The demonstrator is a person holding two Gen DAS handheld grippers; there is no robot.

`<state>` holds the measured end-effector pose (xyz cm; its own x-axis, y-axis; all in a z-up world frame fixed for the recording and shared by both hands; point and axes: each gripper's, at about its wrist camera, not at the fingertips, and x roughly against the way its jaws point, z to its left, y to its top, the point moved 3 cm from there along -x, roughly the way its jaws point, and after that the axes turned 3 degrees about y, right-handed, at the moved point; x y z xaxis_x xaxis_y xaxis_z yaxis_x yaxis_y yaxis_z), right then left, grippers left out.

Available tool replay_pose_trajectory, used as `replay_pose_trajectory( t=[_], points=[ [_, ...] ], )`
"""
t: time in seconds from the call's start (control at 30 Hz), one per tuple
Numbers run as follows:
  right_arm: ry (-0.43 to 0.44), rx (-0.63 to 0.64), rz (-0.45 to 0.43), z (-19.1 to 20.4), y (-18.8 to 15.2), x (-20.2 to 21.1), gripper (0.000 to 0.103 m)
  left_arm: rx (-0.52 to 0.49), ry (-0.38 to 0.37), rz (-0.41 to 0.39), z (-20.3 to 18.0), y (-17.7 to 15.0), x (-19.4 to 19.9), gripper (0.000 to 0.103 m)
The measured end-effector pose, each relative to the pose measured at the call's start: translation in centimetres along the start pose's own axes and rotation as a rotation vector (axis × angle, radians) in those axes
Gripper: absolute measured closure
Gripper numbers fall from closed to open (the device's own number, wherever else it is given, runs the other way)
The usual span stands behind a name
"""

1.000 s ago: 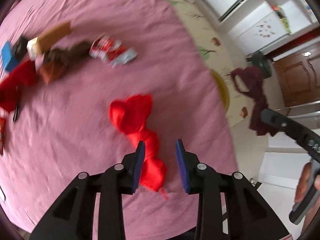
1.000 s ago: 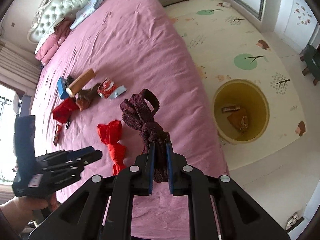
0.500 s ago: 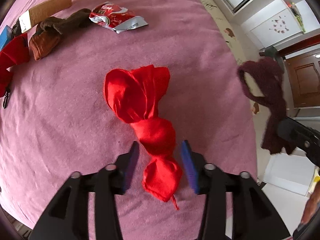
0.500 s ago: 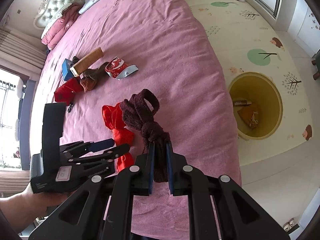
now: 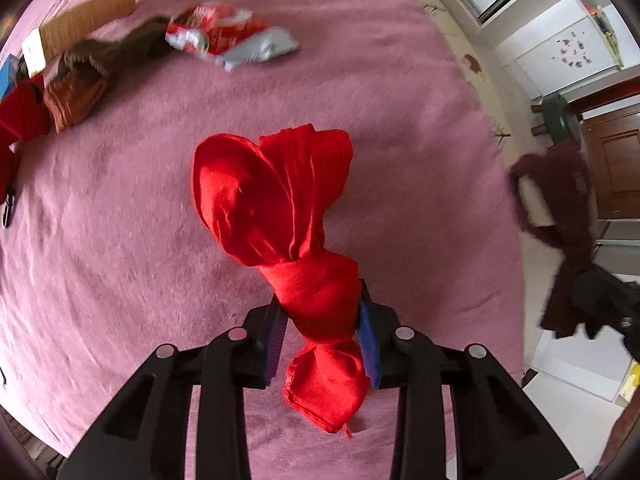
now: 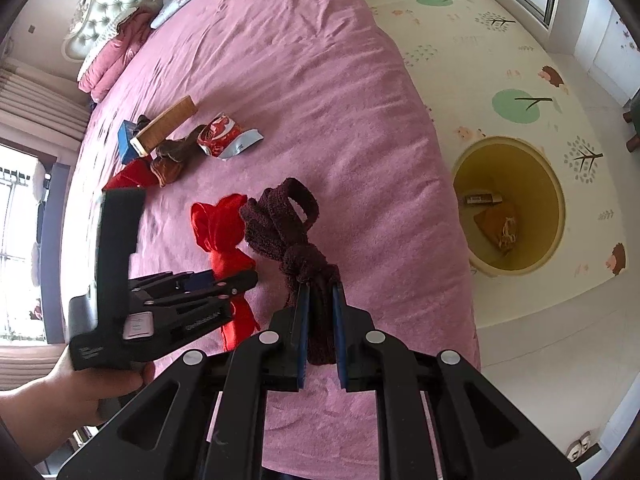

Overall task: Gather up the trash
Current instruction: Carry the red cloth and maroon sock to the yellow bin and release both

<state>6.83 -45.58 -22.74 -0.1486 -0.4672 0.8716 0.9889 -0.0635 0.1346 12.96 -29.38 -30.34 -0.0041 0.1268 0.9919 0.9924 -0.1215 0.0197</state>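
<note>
A knotted red cloth (image 5: 292, 216) lies on the pink bed (image 5: 120, 240). My left gripper (image 5: 322, 320) is around the cloth's knot with both pads touching it; it also shows in the right wrist view (image 6: 224, 280) with the red cloth (image 6: 218, 228). My right gripper (image 6: 318, 312) is shut on a knotted maroon cloth (image 6: 288, 232) and holds it above the bed's edge; the maroon cloth also shows in the left wrist view (image 5: 560, 216). A round yellow bin (image 6: 556, 192) stands on the floor to the right with some items inside.
Farther up the bed lie a red and silver snack wrapper (image 6: 226, 136), a brown cloth (image 6: 170, 160), a cardboard box (image 6: 166, 128), a blue box (image 6: 126, 142) and another red cloth (image 6: 130, 176). Pillows (image 6: 116, 52) lie at the headboard. A patterned play mat (image 6: 500, 60) covers the floor.
My left gripper has moved forward onto the red cloth and closed around its knot. My right gripper still holds the maroon cloth, shifted slightly.
</note>
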Motion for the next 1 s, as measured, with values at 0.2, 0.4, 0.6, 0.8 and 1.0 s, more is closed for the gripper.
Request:
replay_pose_trajectory(
  t=[0.2, 0.4, 0.6, 0.8, 1.0],
  points=[
    [0.002, -0.037, -0.039, -1.7, 1.3, 1.2, 0.092, -0.044, -0.054, -0.059, -2.7, 2.7, 2.8, 0.07],
    [-0.009, -0.091, -0.1, -4.3, 2.8, 3.3, 0.092, -0.098, -0.105, -0.097, -7.1, 5.1, 4.8, 0.07],
    [-0.038, -0.162, -0.158, -8.3, 4.1, 5.6, 0.092, -0.159, -0.145, -0.112, -12.1, 7.1, 5.3, 0.07],
    [-0.075, -0.238, -0.204, -12.9, 5.1, 7.5, 0.092, -0.267, -0.177, -0.112, -17.9, 8.6, 5.7, 0.07],
    [-0.112, -0.3, -0.246, -17.1, 5.9, 9.4, 0.092, -0.369, -0.223, -0.107, -23.4, 10.0, 4.9, 0.07]
  ],
)
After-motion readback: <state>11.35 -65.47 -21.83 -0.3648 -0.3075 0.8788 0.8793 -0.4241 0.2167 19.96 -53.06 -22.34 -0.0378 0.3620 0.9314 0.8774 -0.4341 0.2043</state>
